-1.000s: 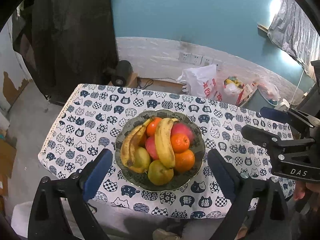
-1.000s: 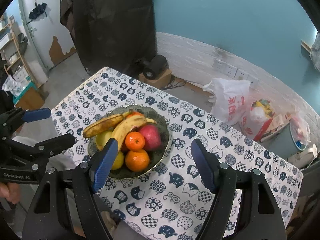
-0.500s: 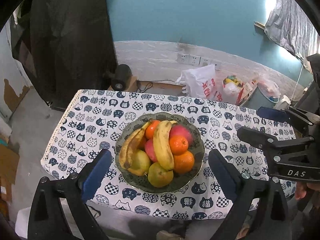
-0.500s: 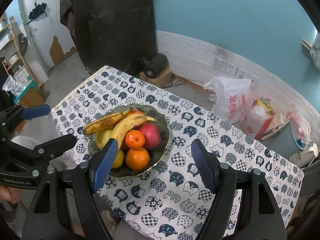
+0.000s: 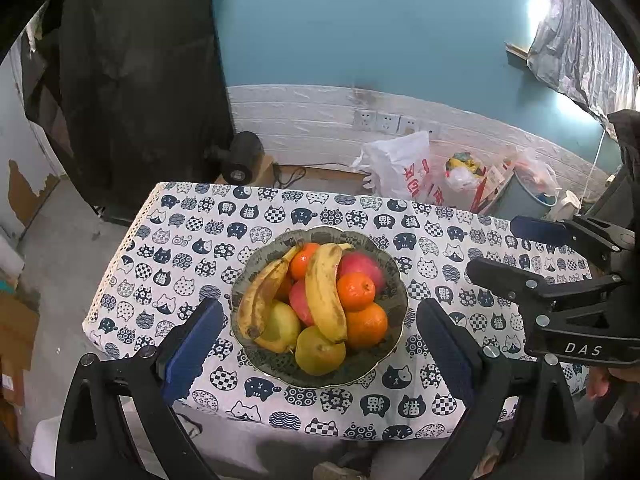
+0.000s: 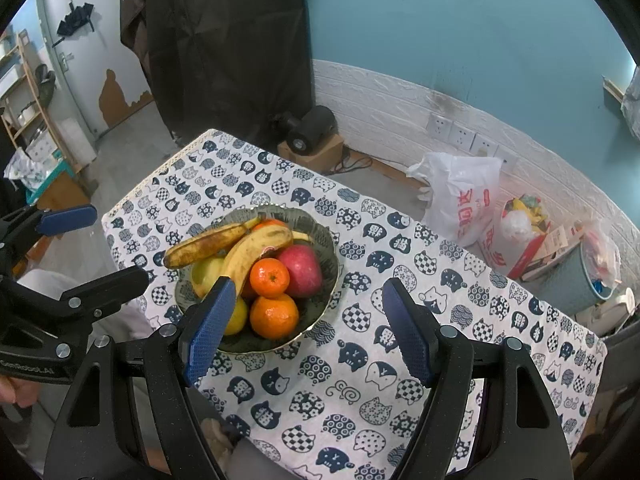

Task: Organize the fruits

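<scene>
Surface: cat-print tablecloth (image 5: 192,240) before a teal wall.
Fruit bowl (image 5: 394,268): table centre, heaped with bananas (image 5: 324,288), tangerines, apples, pears.
Left gripper (image 5: 318,344): fingers apart, empty, bowl at 12 o'clock.
Right gripper (image 6: 306,332): fingers apart, empty, bowl at 11 o'clock.

Fruit (image 5: 320,304) piled in bowl (image 5: 396,276) on table (image 5: 168,264).

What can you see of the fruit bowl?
The fruit bowl is round and dark green-grey, with a patterned inside, scalloped pale rim and glazed ceramic look. It sits upright on the cat-print tablecloth, heaped with bananas, oranges, red apples and yellow-green pears. No hand-held gripper touches it.
</scene>
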### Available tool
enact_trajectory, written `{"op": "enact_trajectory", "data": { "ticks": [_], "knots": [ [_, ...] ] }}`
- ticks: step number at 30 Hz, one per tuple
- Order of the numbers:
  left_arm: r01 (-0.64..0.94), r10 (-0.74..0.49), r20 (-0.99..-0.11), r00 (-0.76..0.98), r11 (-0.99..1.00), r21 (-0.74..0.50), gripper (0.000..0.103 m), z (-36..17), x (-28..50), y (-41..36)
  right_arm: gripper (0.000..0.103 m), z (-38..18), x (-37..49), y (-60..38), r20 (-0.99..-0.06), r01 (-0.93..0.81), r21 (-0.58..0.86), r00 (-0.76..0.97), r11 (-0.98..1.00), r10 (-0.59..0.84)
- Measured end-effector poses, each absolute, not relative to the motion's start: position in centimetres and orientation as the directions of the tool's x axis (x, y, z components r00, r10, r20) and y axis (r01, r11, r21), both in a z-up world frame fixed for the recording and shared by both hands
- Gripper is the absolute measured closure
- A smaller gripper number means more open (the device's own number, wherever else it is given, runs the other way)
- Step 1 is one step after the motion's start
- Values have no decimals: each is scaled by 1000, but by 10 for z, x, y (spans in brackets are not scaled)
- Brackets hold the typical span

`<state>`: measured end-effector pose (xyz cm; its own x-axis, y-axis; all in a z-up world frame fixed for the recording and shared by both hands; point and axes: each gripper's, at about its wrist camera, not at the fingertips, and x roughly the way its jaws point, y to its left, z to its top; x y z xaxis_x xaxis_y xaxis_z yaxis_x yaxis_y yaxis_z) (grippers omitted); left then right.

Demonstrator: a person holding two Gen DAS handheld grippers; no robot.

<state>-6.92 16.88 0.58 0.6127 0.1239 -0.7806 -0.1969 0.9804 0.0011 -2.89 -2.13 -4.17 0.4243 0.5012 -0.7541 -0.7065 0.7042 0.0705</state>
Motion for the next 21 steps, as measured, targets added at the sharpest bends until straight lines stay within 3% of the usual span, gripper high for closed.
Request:
{"op": "enact_trajectory", "data": {
  "ticks": [21],
  "knots": [
    [-205,133,-785,605,979,8,5,8,-71,167,28,-42,-29,-21,-755,-707,71,423,704,501]
  ]
}}
